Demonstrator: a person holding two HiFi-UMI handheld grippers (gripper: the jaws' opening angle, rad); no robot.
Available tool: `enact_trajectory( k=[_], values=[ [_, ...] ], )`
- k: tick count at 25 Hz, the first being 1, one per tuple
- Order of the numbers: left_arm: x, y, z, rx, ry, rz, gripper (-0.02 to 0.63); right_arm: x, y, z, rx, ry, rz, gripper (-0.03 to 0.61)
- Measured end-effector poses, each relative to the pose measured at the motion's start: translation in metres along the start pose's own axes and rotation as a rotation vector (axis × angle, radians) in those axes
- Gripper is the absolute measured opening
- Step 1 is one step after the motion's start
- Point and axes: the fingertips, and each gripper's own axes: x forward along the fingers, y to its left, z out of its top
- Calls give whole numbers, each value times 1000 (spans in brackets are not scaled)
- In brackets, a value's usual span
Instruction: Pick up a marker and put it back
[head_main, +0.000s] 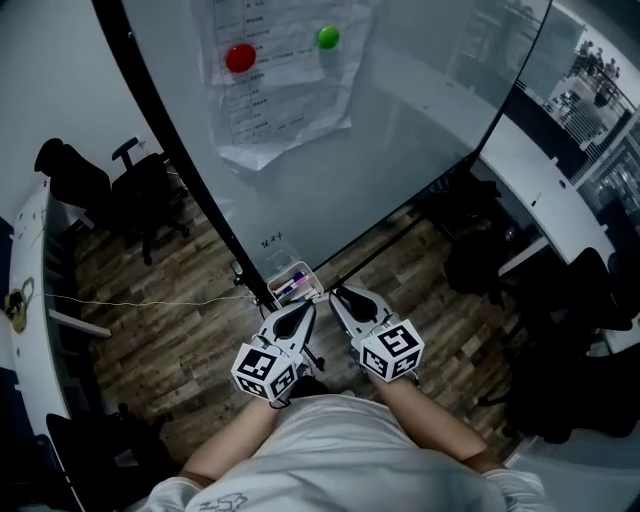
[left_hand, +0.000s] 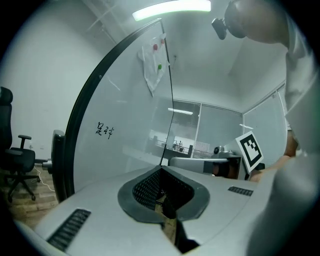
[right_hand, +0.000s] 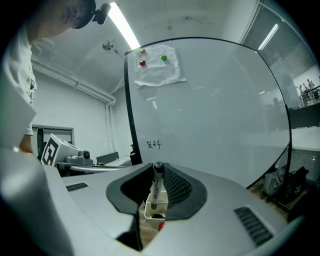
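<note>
While both grippers are hovering at lower centre of head view, just before tray (head_main: 281, 273) at foot of whiteboard (head_main: 420, 130), right gripper (head_main: 336, 294) is clamping jaws on black marker (right_hand: 156, 186), holding it upright, lower end dipping into tray. Left gripper (head_main: 304, 306) jaws are sitting pressed together, gripping nothing. Paper (head_main: 285, 95) with red magnet (head_main: 240, 57) and green magnet (head_main: 327, 38) is hanging at upper centre.

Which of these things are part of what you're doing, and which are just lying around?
Part of the job: marker in the right claw; white marker box beneath it.
Just lying about: whiteboard; paper sheet; red magnet; green magnet; office chair; left claw, shut and empty.
</note>
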Motion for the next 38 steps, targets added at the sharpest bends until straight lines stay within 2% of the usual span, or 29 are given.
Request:
enact_trajectory(
  k=[7, 10, 15, 27, 38],
  values=[
    [-2, -41, 2, 40, -42, -7, 5, -56, 11, 13, -1, -64, -1, 74],
    [5, -53, 9, 44, -53, -23, 5, -70, 11, 23, -21, -84, 0, 74],
    [8, -65, 9, 65, -64, -1, 6, -85, 10, 27, -42, -99, -5, 74],
    [-2, -57, 8, 54, -70, 58, 5, -78, 10, 23, -36, -78, 36, 74],
    [-20, -19, 0, 3, -75, 126, 6, -42, 15, 4, -16, -9, 63, 74]
  ],
)
